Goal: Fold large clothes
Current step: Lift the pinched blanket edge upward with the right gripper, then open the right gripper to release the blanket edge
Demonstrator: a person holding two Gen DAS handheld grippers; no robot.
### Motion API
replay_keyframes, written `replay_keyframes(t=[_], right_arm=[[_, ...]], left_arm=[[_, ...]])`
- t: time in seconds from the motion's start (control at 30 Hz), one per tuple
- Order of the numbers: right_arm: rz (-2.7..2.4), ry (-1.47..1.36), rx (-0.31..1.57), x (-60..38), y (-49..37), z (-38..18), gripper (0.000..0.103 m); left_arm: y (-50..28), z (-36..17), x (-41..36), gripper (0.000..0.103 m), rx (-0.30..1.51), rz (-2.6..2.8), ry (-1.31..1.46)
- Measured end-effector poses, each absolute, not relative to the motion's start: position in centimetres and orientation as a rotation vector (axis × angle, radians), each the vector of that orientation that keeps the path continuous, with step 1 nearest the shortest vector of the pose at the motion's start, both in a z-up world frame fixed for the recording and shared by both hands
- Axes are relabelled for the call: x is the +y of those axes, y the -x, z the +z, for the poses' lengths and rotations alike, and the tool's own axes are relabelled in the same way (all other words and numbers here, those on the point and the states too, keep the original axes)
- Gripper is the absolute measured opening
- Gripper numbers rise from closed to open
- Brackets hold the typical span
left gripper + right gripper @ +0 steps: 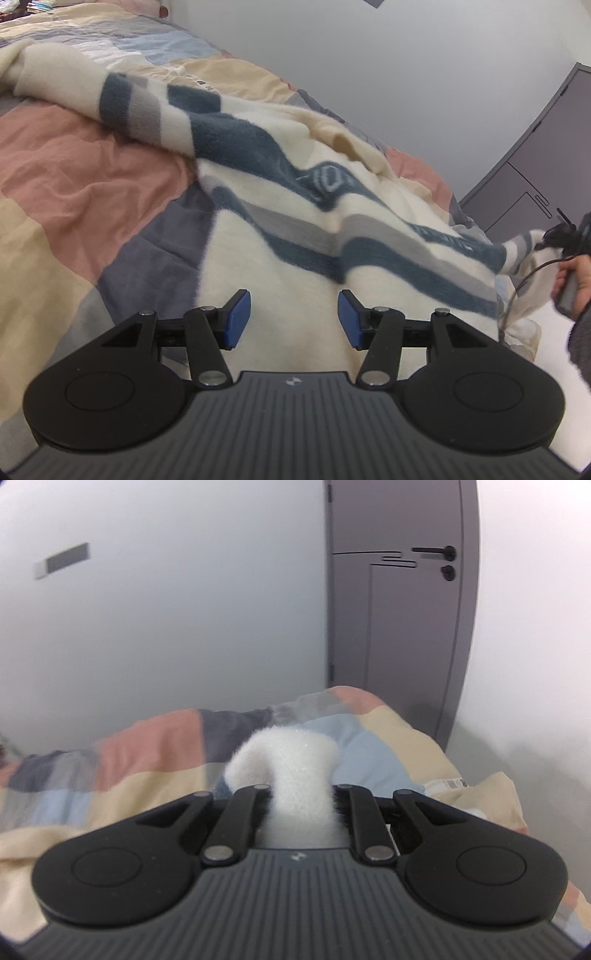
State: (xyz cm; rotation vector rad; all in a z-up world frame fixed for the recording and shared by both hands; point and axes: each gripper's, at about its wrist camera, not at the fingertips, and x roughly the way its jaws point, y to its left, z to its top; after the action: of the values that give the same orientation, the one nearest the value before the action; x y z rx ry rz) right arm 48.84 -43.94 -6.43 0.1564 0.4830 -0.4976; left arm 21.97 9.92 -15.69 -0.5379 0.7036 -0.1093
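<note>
A large fleece garment (295, 206), cream with dark blue and grey stripes, lies spread across the bed. My left gripper (294, 319) is open just above its cream part, blue pads apart, holding nothing. My right gripper (301, 801) is shut on a bunched cream edge of the garment (291, 760), which bulges up between the fingers. In the left wrist view the right gripper (565, 236) shows at the far right, held by a hand, lifting the garment's striped corner.
The bed has a patchwork cover (85, 192) in pink, cream, grey and blue. A grey door (399, 609) with a black handle stands beyond the bed. A white wall (166, 627) runs along the bed's far side.
</note>
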Motion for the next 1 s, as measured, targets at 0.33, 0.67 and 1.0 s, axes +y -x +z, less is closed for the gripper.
replay_keyframes(t=[0.33,0.67,1.0], right_arm=[[-0.613,-0.124,0.549,-47.4,-51.5,-17.0,0.016],[-0.582,-0.121,0.485,-46.7,-50.7,-19.5,0.019],[-0.603,-0.279,0.509,-46.7,-43.9,-15.8,0.066]], left_arm=[[-24.1,-17.8,10.6,0.058,0.748,-0.100,0.534],[-24.6,-17.9,9.9,0.066,0.737,-0.123,0.496],[-23.7,-17.1,10.4,0.067,0.736,-0.125,0.554]])
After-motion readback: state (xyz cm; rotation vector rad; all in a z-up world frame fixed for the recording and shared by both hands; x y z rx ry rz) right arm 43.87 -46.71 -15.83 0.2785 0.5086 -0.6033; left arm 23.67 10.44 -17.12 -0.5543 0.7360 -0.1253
